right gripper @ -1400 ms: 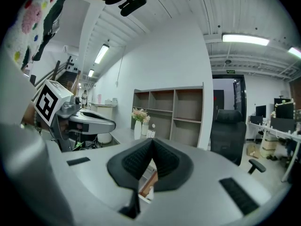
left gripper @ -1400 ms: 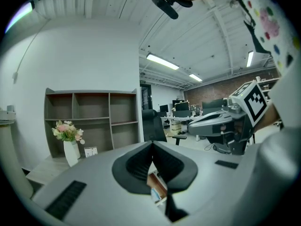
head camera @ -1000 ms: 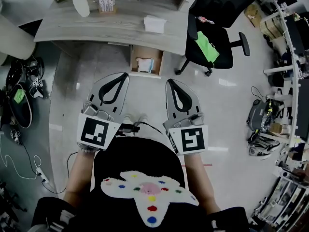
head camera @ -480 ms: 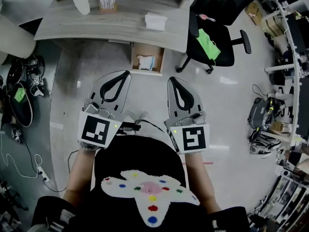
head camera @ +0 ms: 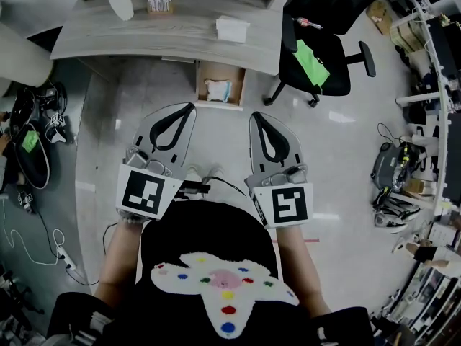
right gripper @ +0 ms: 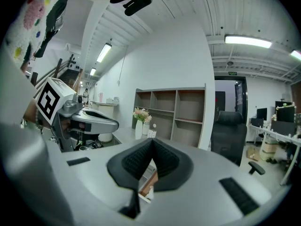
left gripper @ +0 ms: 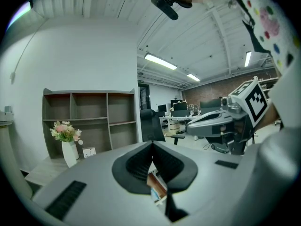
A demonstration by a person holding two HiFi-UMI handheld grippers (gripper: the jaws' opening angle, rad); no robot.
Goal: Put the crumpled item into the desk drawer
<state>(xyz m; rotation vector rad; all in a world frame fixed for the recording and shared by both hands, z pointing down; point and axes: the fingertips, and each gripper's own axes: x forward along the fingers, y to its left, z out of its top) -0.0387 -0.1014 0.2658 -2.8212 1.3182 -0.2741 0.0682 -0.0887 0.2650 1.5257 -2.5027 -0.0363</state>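
Held out from the body, forearms level, short of the open desk drawer (head camera: 203,74) and pointing toward it: left hand-held gripper (head camera: 189,107) and right hand-held gripper (head camera: 253,115), side by side. Jaws of each pressed together, empty. Inside the drawer, the crumpled item (head camera: 217,90); drawer pulled out from beneath the tabletop (head camera: 166,31).
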